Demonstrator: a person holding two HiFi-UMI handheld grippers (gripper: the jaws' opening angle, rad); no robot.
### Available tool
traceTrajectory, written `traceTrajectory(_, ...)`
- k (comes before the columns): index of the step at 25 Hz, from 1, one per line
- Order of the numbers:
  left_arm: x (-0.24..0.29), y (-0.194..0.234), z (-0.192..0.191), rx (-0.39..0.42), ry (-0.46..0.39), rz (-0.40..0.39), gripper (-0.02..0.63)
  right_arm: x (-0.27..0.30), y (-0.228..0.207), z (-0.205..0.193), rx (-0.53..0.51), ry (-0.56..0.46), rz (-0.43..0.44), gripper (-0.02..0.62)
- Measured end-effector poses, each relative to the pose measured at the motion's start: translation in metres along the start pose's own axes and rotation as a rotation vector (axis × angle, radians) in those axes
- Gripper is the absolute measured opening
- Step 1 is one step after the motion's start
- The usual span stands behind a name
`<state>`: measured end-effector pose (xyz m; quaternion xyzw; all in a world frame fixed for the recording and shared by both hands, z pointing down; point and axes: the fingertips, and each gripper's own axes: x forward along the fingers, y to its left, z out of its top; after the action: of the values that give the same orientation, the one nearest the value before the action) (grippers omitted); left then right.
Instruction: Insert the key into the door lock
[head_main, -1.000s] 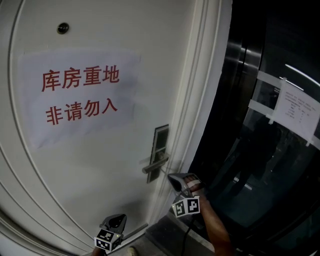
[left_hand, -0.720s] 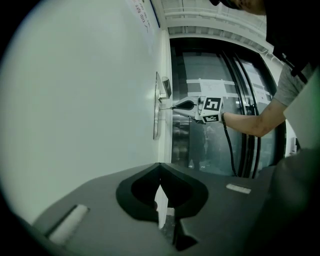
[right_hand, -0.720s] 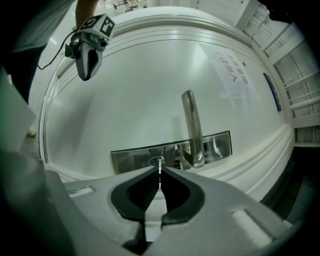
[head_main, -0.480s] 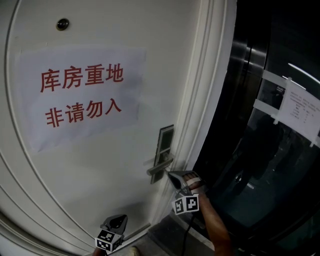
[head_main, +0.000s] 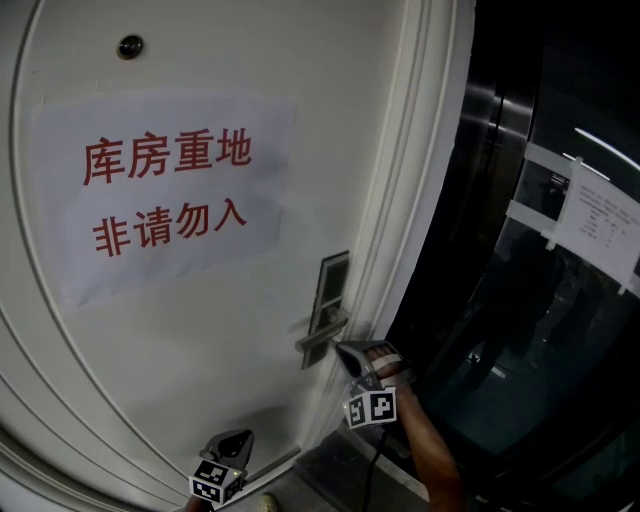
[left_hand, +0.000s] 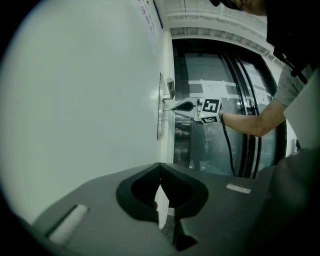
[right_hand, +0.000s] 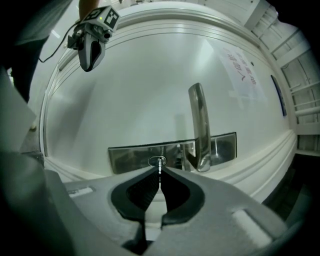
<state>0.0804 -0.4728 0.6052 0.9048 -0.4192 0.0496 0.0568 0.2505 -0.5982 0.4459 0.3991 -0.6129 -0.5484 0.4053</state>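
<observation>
currently your right claw (right_hand: 160, 170) is clamped on the key (right_hand: 160, 164), held level so its tip meets the keyhole (right_hand: 153, 161) in the lock plate (right_hand: 130, 157) beside the lever handle (right_hand: 199, 125). your left claw (left_hand: 160, 167) hangs low by the door (head_main: 200, 330), jaws together and empty, clear of the work.

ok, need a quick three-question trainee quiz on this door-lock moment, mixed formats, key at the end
1. True or false: the right claw is shut on the key.
2. The key's tip is at: A the keyhole in the lock plate; B the lever handle's end; C the peephole.
3. What colour is the print on the paper sign on the door?
Key: 1 true; 2 A; 3 red.
</observation>
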Motion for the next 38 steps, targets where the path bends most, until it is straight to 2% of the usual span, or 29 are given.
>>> traceTrajectory(9, -0.001, 0.003, -0.002, -0.007, 0.001, 0.004, 0.002, 0.004, 0.001, 0.0, -0.042, 0.022, -0.013, 0.011)
traceTrajectory(38, -0.01, 0.018, -0.008, -0.034, -0.005, 0.044, 0.002, 0.031, 0.001, 0.0, -0.028, 0.04, -0.006, 0.012)
